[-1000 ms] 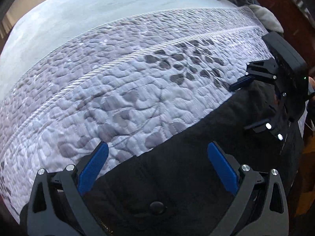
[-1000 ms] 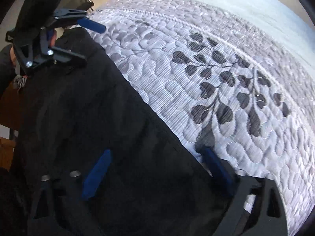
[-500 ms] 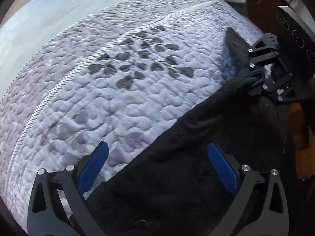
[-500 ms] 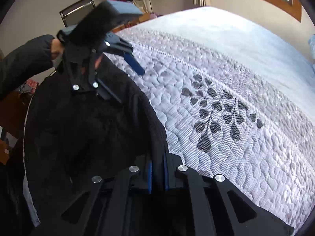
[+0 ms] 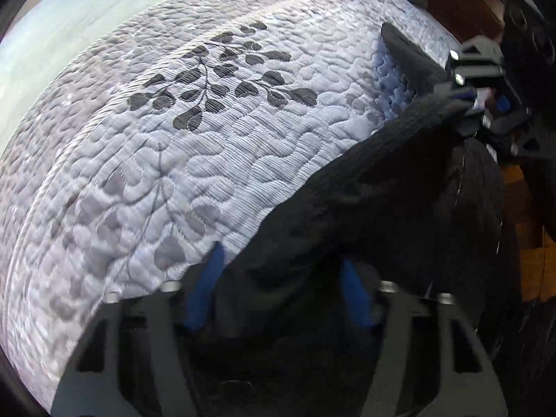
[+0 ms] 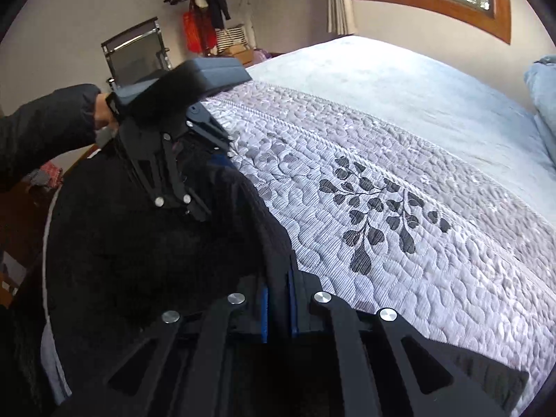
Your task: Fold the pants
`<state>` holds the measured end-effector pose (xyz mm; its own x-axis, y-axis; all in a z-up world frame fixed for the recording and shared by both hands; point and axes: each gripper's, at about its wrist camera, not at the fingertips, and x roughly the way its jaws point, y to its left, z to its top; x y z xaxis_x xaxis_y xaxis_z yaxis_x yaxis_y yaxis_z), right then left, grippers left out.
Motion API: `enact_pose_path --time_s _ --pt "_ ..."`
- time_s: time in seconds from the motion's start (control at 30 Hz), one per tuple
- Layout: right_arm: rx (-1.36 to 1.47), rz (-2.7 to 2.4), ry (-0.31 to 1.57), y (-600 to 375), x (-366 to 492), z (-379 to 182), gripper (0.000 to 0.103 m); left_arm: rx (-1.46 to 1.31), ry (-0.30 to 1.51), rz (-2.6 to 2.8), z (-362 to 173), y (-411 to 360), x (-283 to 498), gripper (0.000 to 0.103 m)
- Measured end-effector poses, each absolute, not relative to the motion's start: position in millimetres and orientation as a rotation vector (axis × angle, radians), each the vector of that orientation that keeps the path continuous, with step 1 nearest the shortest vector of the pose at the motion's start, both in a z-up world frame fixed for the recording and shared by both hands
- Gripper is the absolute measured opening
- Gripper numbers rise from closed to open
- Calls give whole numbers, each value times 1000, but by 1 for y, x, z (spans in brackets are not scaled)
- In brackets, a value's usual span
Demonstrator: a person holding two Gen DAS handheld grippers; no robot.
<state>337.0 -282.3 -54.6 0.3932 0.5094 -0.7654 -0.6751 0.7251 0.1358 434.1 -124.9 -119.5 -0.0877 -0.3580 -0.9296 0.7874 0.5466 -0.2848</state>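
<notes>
Black pants (image 5: 392, 205) lie bunched along the near edge of the quilted mattress (image 5: 194, 146). My left gripper (image 5: 281, 285) has its blue fingers (image 5: 203, 288) partly closed around a raised fold of the pants, with a gap still between them. My right gripper (image 6: 278, 302) is shut on the pants' edge (image 6: 215, 243) and lifts it. In the left wrist view the right gripper (image 5: 476, 100) shows at the far right, pinching the fabric. In the right wrist view the left gripper (image 6: 208, 166) shows above the pants.
The mattress has a dark leaf print (image 6: 375, 215) and a pale blue sheet (image 6: 399, 80) beyond. A pillow (image 6: 542, 97) lies at the right. A wooden floor (image 5: 521, 208) lies past the bed edge. A chair (image 6: 135, 52) and hanging clothes (image 6: 205, 3) stand by the far wall.
The right gripper has shut on the pants' edge and lifted it. The left gripper's fingers have narrowed around a fold of the fabric, and both views have tilted upward.
</notes>
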Motion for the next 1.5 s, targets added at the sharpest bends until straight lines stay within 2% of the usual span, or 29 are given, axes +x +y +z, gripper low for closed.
enact_pose_path --time_s 0.03,0.07,0.13,0.23,0.37,0.47,0.7,1.03,1.37,1.5 --pt "-214 750 883 -281 333 -53 9 386 1344 -996 -115 -123 430 35" --pt "-215 737 874 -280 327 -50 9 366 1340 -991 -110 -121 425 31" --pt "-203 717 854 -277 315 -43 9 347 1308 -982 -97 -120 410 14" --pt "-195 691 797 -274 288 -27 9 325 1249 -951 -73 -114 386 9" --pt "-179 674 722 -276 242 -2 9 282 1183 -891 -36 -102 346 8" --pt "-165 667 693 -275 212 9 10 375 1111 -825 -12 -101 293 8" --pt "-101 699 686 -275 125 7 12 367 1079 -752 1 -88 199 8" --pt "-58 699 800 -278 49 -29 14 343 1037 -635 -38 -98 88 10" --pt "-104 653 950 -261 18 -77 15 200 1096 -443 -100 -86 48 17" --pt "-167 595 987 -249 12 -93 15 238 1067 -424 -116 -88 36 22"
